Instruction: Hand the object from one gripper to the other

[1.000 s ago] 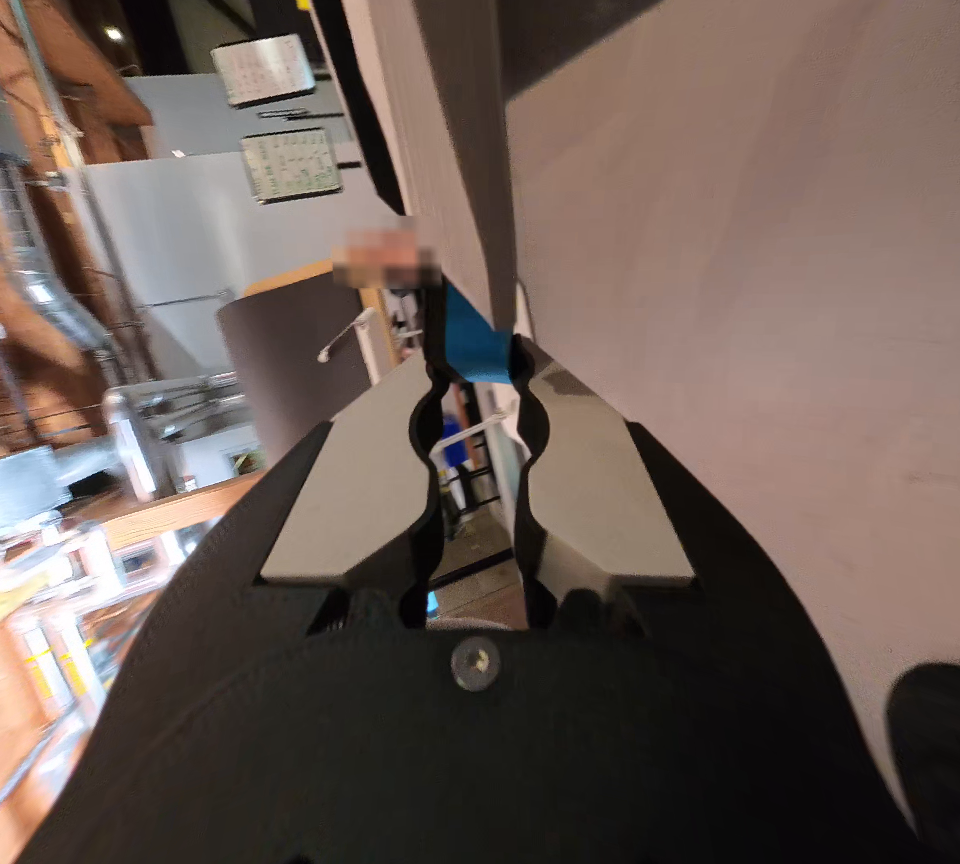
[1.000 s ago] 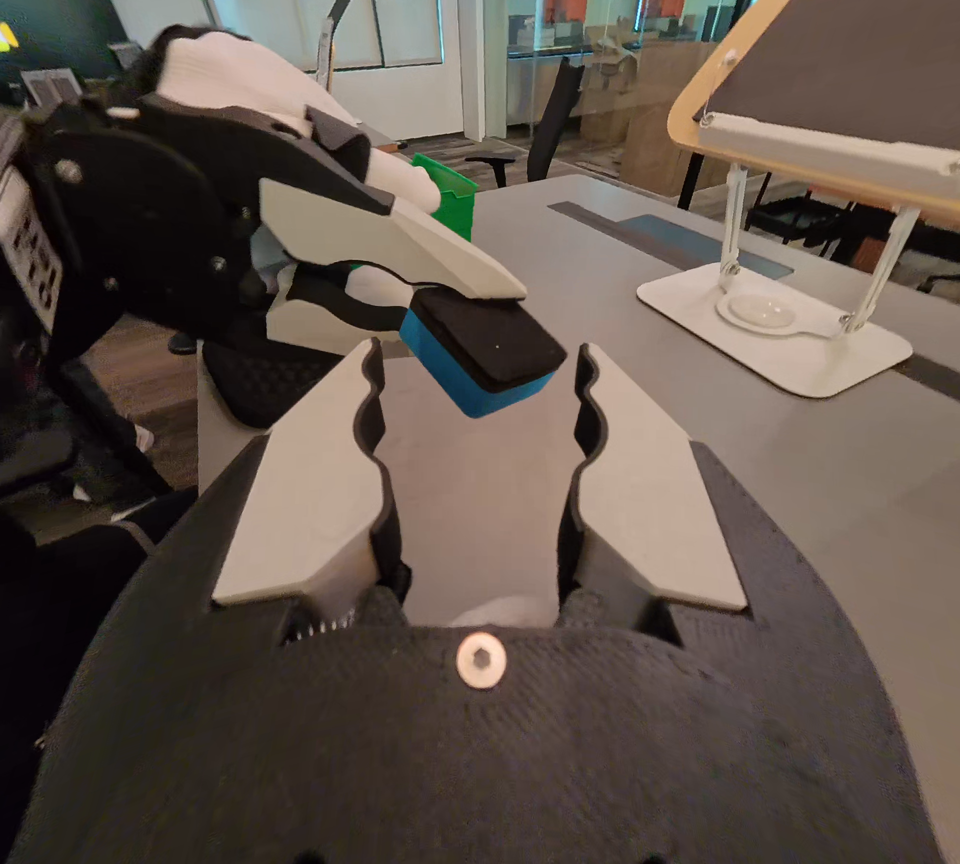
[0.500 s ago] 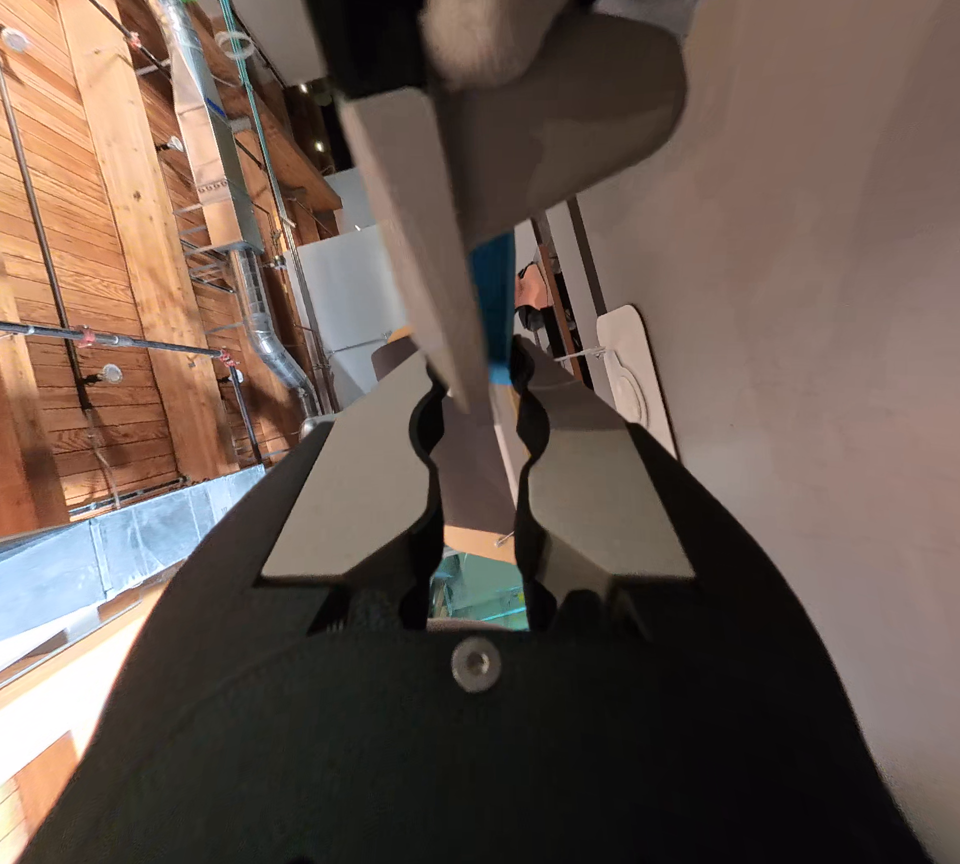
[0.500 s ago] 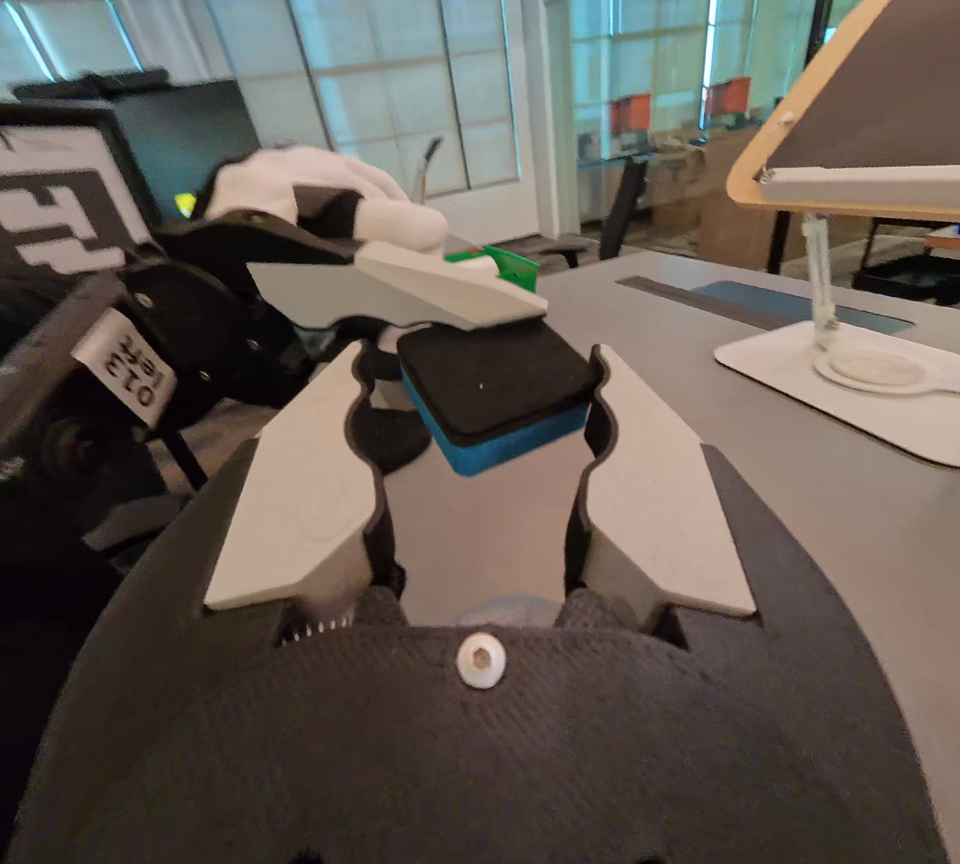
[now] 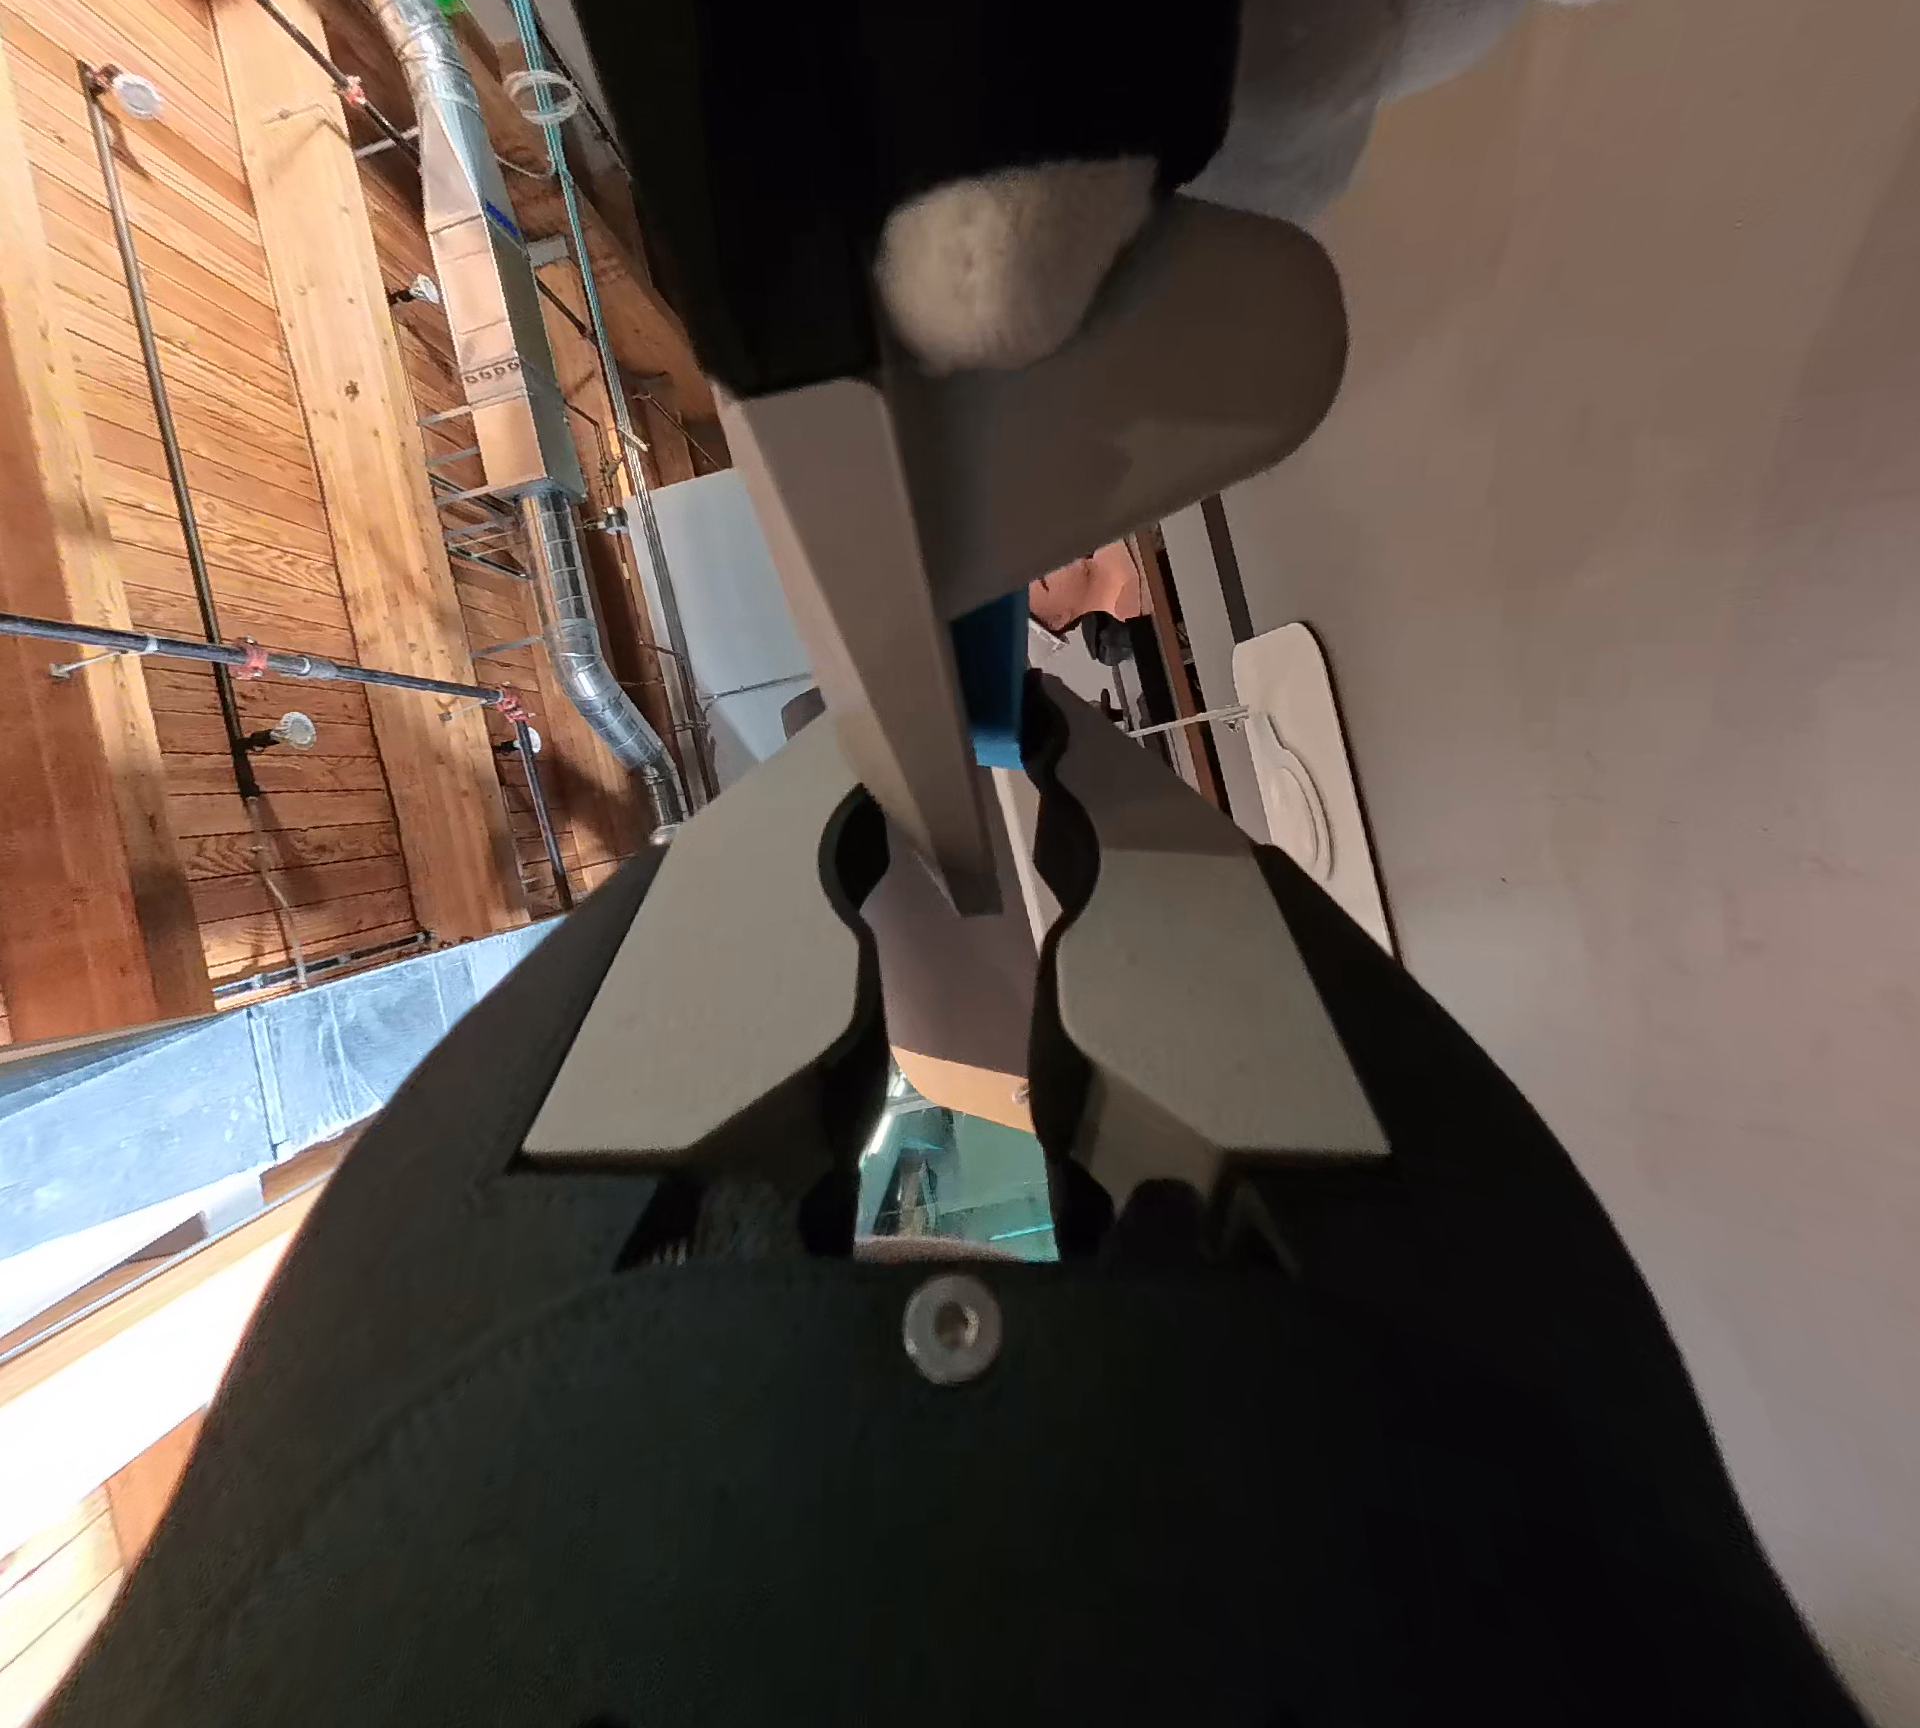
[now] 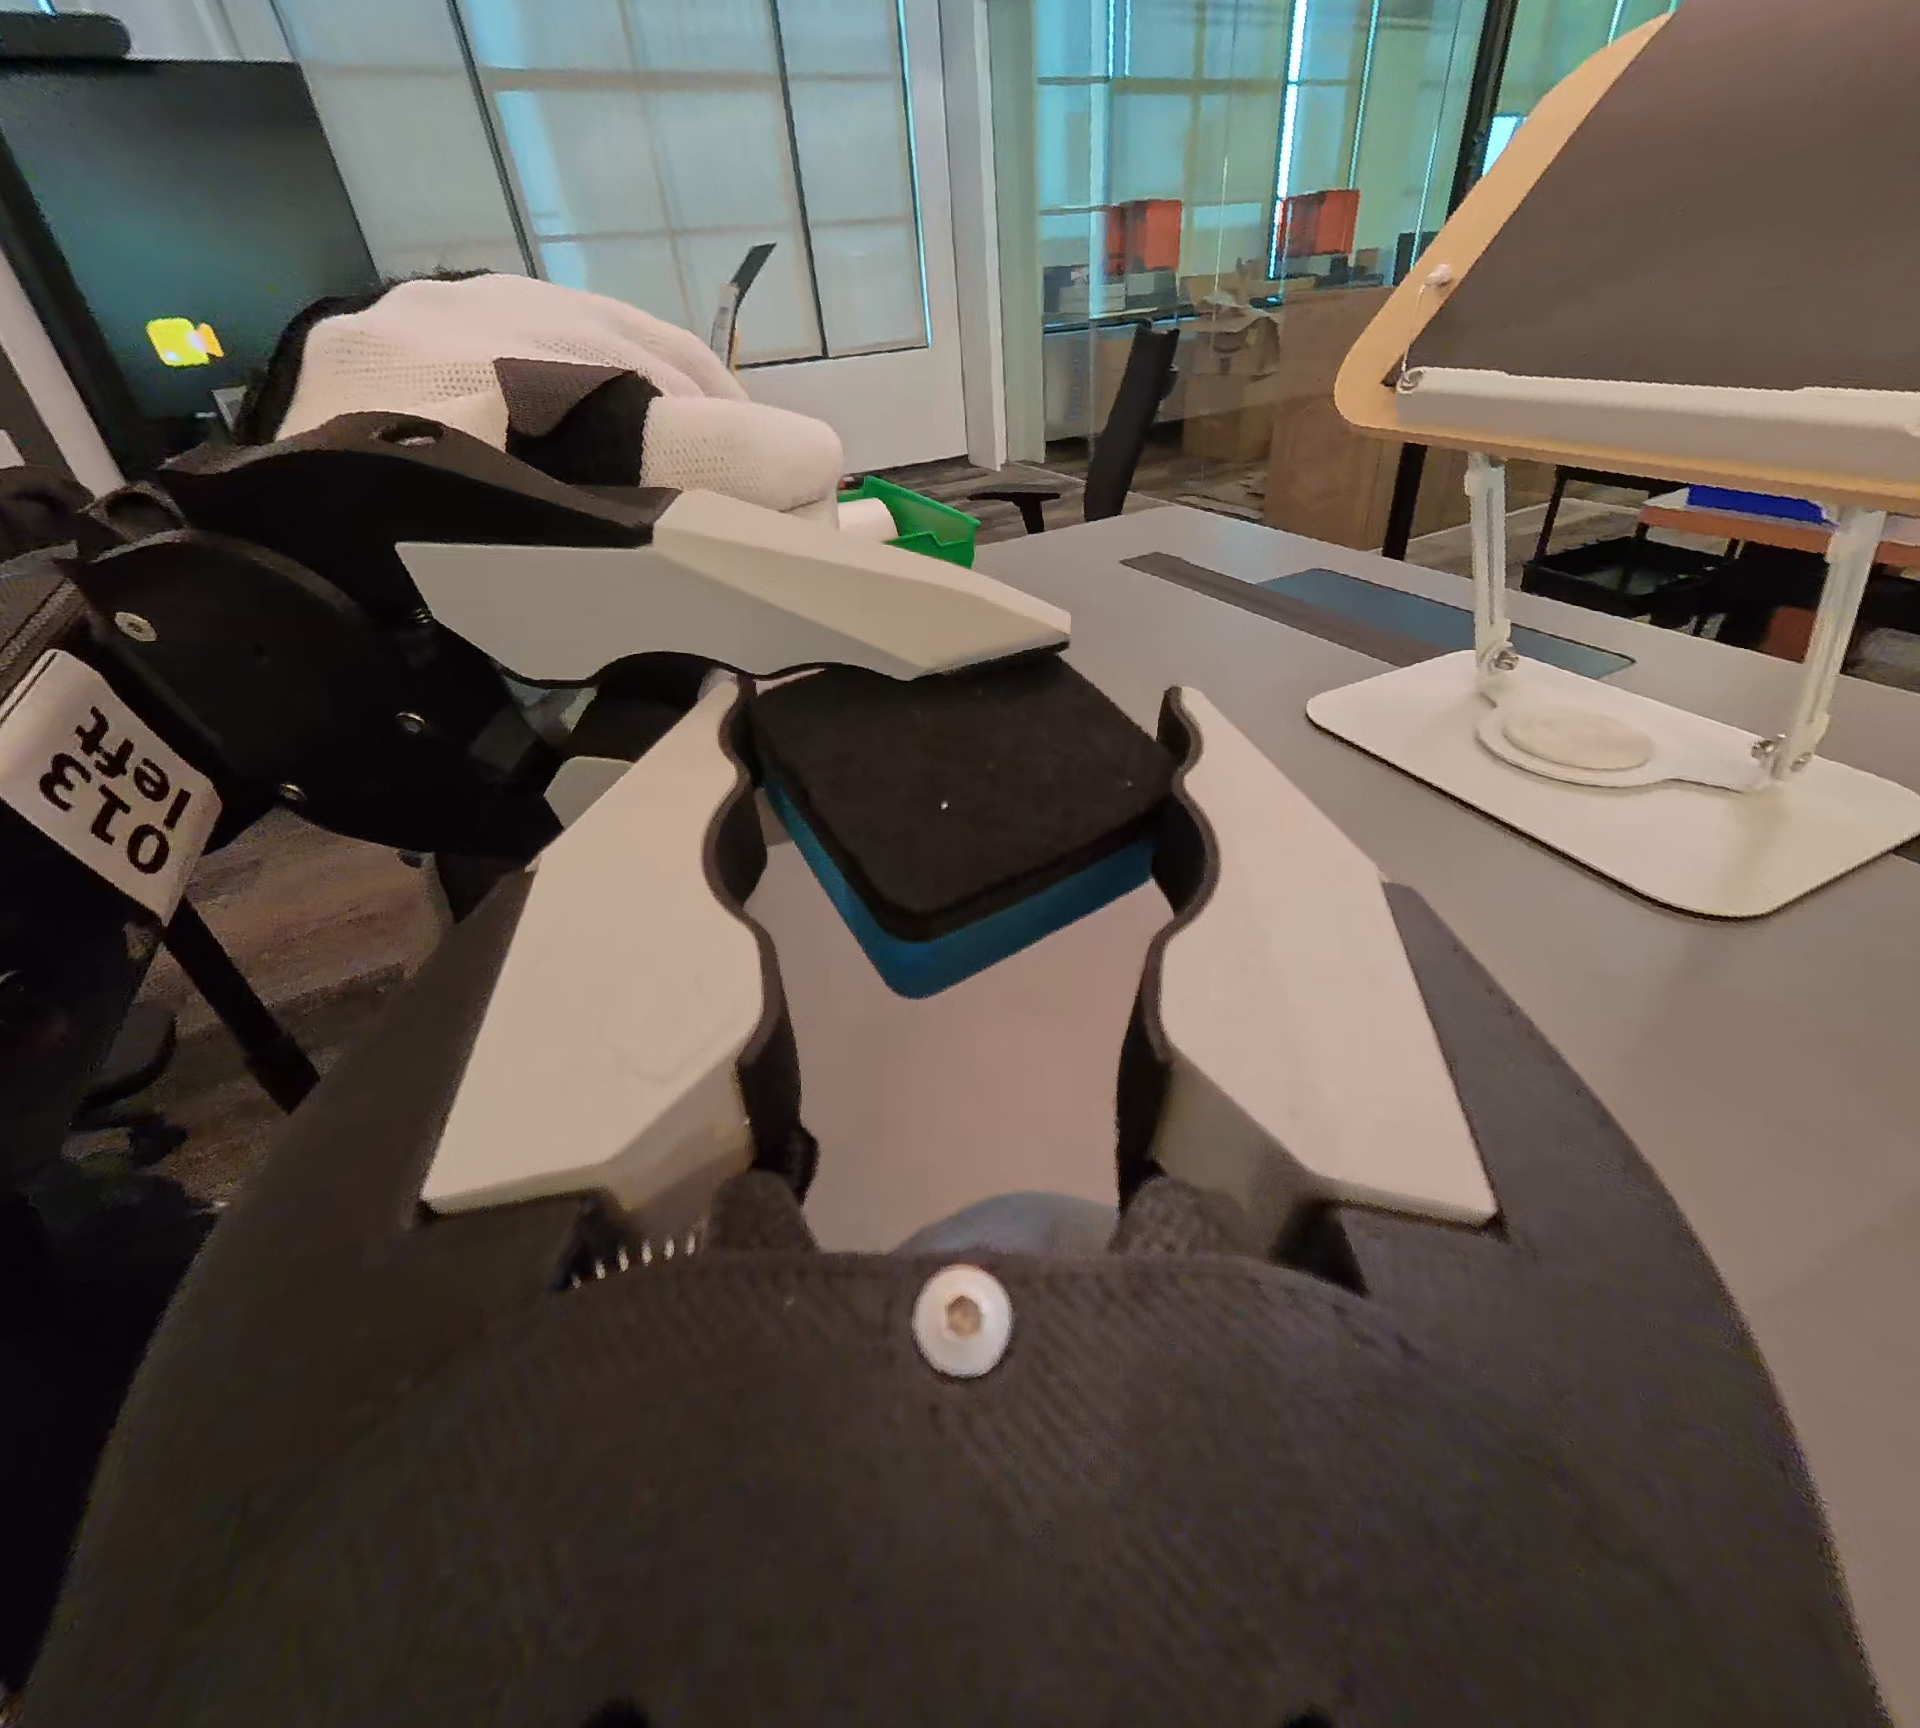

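The eraser is off the counter, in the air between my two tools; my left tool is clamped on it flat-wise, its upper finger pressing the black felt face near the far edge, the lower finger hidden beneath; my right tool has its jaws apart, one on each side of the block, seemingly touching its two side edges, though I cannot tell whether they press yet. I judge it light and easy to carry; the felt should give a little and grip well, while the blue body under it looks firmer and smoother, so a hold on the blue edges alone might slip; I would take it across its width, with the pads covering felt and body together, deep enough that it cannot pivot when the left lets go. It does not look fragile; a firm squeeze should do no harm. To look at, it is a squat block with rounded corners, a thick black felt layer on a bright blue base, the felt slightly overhanging, a pale speck on its top; it sits tilted, near corner pointing towards me.
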Tool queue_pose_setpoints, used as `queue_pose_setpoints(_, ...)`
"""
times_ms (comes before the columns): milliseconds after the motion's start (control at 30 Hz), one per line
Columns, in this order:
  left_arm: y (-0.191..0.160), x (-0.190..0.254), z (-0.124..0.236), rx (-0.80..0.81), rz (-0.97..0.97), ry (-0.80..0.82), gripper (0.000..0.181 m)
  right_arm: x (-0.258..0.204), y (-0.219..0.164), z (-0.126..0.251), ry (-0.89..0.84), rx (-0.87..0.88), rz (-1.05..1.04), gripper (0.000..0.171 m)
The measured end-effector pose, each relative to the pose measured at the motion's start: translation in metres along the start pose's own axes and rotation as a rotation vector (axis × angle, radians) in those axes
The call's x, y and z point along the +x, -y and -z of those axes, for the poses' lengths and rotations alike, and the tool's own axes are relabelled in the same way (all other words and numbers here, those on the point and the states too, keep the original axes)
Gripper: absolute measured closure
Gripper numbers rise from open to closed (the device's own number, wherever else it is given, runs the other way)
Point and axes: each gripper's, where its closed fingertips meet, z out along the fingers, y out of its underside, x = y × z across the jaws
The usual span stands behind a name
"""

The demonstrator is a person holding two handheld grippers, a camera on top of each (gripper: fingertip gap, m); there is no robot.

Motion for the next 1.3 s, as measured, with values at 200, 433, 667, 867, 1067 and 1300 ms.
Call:
queue_pose_setpoints(200, -0.001, 0.004, -0.003, -0.001, -0.005, -0.004, 0.16, 0.003, -0.003, 0.0, -0.008, -0.01, 0.005, 0.099)
queue_pose_setpoints(433, -0.002, -0.003, 0.012, 0.097, 0.208, -0.141, 0.143, -0.003, 0.007, 0.009, 0.042, 0.032, 0.044, 0.099)
queue_pose_setpoints(667, 0.003, -0.011, 0.04, 0.364, 0.834, -0.472, 0.146, -0.023, 0.011, 0.024, 0.184, 0.056, 0.103, 0.099)
queue_pose_setpoints(867, 0.021, -0.002, 0.057, 0.585, 1.431, -0.888, 0.127, -0.042, 0.006, 0.031, 0.188, 0.008, 0.382, 0.099)
queue_pose_setpoints(1067, 0.052, -0.002, 0.075, 0.746, 1.628, -1.107, 0.131, -0.061, 0.003, 0.034, 0.187, -0.02, 0.626, 0.099)
queue_pose_setpoints(1300, 0.057, -0.009, 0.085, 0.91, 1.711, -1.225, 0.129, -0.048, -0.007, 0.037, 0.055, -0.171, 0.871, 0.099)
